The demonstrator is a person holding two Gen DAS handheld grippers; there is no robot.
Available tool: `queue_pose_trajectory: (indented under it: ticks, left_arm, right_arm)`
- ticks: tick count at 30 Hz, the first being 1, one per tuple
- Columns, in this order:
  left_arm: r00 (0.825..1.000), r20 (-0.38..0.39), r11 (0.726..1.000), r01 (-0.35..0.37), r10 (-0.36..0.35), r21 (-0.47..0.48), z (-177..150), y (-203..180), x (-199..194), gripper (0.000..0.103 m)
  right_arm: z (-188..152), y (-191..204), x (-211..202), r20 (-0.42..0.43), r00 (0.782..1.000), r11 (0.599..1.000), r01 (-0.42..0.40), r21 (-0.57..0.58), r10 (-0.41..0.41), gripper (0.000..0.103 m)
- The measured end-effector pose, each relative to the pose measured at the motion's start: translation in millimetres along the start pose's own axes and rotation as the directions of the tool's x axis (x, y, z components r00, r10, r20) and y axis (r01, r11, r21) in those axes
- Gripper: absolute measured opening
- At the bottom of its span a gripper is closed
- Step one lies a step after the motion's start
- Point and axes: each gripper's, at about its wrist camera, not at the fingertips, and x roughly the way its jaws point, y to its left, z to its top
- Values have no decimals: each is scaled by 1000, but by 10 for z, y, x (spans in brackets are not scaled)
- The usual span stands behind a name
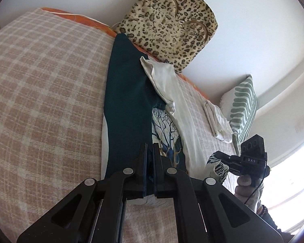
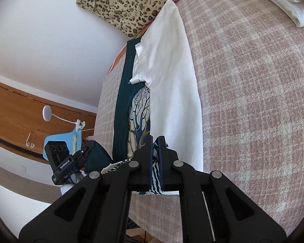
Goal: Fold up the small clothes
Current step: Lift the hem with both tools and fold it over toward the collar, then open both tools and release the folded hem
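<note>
Left gripper (image 1: 150, 162) is clenched on the near hem of a dark teal garment (image 1: 125, 105), right gripper (image 2: 155, 154) clenched on the same hem at its striped, tree-printed side. The garment lies on the plaid wool blanket (image 1: 40, 101) with its long axis running straight away from both tongs toward the leopard-print cushion (image 1: 168, 26); neither hand looks nearer. A white shirt (image 2: 172, 81) lies alongside, touching its right edge (soft, limp knit, so the held hem should carry forward for the fold).
</note>
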Motion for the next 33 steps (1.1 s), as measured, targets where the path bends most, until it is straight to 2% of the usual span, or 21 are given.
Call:
queue_pose_trajectory:
  ticks: [3, 6, 8, 10, 12, 14, 16, 18, 21, 25, 33]
  left_arm:
    - [999, -3, 999, -36, 36, -3, 107, 81, 126, 3]
    - [998, -1, 998, -69, 69, -9, 186, 151, 218, 3]
    - [997, -5, 996, -83, 83, -27, 241, 202, 261, 3]
    - [992, -2, 992, -124, 124, -40, 294, 230, 266, 20]
    - [989, 15, 988, -144, 144, -50, 338, 251, 228, 29]
    - [987, 38, 987, -152, 154, -43, 363, 253, 160, 29]
    - [987, 47, 988, -150, 151, -27, 362, 252, 108, 29]
    - [989, 44, 990, -144, 144, -2, 325, 251, 97, 29]
    - [988, 13, 986, -157, 156, 51, 241, 235, 173, 29]
    - [982, -31, 977, -180, 184, 118, 154, 174, 322, 29]
    - [962, -32, 943, -260, 272, 206, 98, 96, 458, 29]
  right_arm:
    - [185, -167, 96, 6, 1000, 997, 6, 73, -6, 6]
    - [317, -215, 187, 16, 998, 996, 52, 73, -53, 6]
    - [371, -243, 247, 11, 999, 995, 47, 87, -48, 6]
    - [406, -244, 290, -4, 999, 996, 47, 80, -47, 6]
    - [434, -233, 292, 1, 999, 997, 37, 74, -37, 6]
    - [472, -225, 283, -9, 1000, 997, 24, 76, -23, 9]
    - [472, -247, 200, -11, 1000, 997, -4, 82, 5, 30]
    - [462, -232, 104, 5, 1000, 998, -19, 58, 18, 40]
    - [445, -201, -44, 34, 999, 1000, -16, 17, 15, 40]
    - [386, -171, -150, 84, 991, 991, 114, -74, -107, 40]
    - [342, -120, 123, 22, 987, 973, 162, -165, -161, 40]
